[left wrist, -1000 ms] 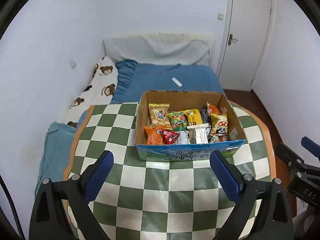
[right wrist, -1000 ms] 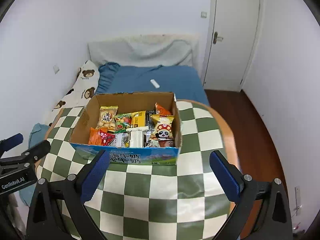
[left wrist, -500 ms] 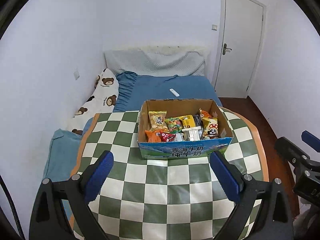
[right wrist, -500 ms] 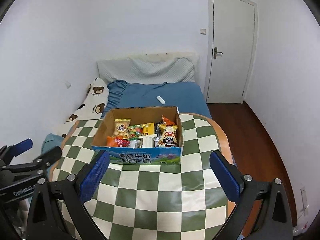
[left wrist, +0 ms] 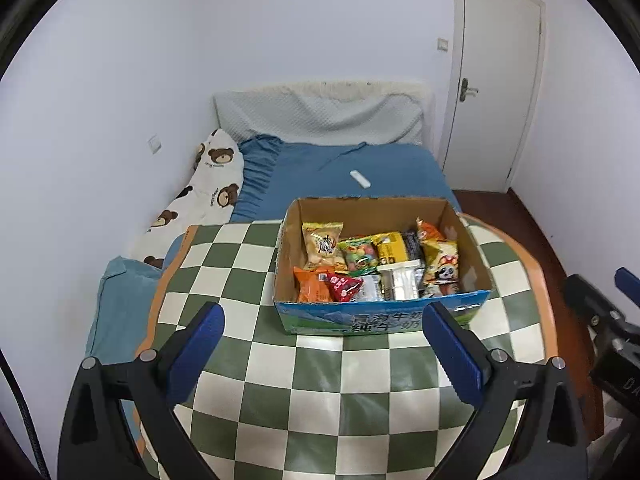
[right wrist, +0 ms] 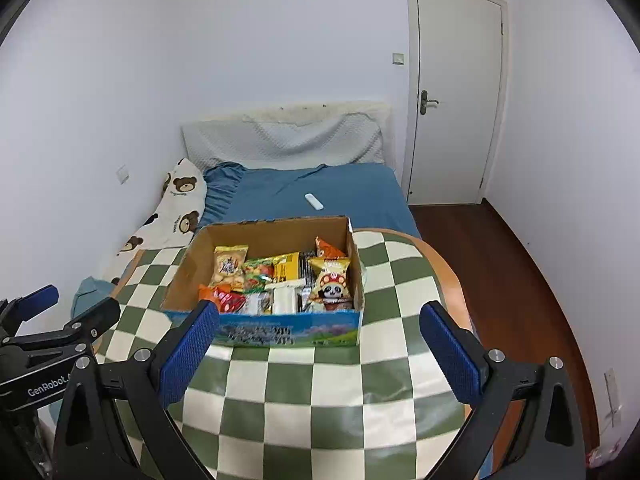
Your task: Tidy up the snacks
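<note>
I am holding the left gripper (left wrist: 320, 344) low in the frame with its 2 blue-padded fingers (left wrist: 196, 352) spread wide apart and gripping nothing, and the right gripper (right wrist: 318, 344) is hanging the same way, fingers parted and empty. The open brown cardboard box with a blue printed front (left wrist: 384, 322) is sitting just above centre on the round table under a green-and-white checkered cloth (left wrist: 320, 396), and it is filled with colourful snack packets (left wrist: 376, 266). In the upper half of both views I am seeing a bed with a blue sheet (right wrist: 320, 188), carrying a small white remote (right wrist: 314, 201), beside a closed white door (right wrist: 456, 92).
</note>
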`<state>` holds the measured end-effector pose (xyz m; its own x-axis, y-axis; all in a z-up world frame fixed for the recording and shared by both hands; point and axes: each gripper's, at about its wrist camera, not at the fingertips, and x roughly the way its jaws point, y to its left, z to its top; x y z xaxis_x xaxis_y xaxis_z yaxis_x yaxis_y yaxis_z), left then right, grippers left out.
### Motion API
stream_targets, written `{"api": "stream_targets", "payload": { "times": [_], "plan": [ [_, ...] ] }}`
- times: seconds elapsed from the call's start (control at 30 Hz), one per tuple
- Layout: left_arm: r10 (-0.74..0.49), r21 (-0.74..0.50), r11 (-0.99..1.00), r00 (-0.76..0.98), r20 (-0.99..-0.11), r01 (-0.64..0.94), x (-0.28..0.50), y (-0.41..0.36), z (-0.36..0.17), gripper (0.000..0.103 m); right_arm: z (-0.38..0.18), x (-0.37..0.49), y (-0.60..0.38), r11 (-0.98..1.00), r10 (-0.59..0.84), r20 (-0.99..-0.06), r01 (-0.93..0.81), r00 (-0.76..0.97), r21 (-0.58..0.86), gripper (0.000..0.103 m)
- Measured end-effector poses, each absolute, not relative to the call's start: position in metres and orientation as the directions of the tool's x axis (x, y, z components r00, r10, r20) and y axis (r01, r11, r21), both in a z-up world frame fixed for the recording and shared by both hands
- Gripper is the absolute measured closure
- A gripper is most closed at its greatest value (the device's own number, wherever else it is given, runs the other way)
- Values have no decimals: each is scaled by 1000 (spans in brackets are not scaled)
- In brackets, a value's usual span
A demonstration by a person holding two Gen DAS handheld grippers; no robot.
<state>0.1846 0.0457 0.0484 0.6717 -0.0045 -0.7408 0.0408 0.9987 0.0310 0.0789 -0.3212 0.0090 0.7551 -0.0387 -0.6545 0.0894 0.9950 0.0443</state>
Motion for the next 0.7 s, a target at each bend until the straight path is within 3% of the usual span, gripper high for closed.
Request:
{"api": "stream_targets", "payload": {
  "times": [0.33, 0.7],
  "plan": [
    [14, 48, 998, 609, -793, 39, 224, 43, 6, 2, -33, 127, -324, 993, -56, -709, 110, 703, 30, 1],
    [4, 39, 998, 600, -800, 45, 231, 41, -5, 2, -49, 141, -325, 993, -61, -727, 115, 684, 25, 1]
  ]
}}
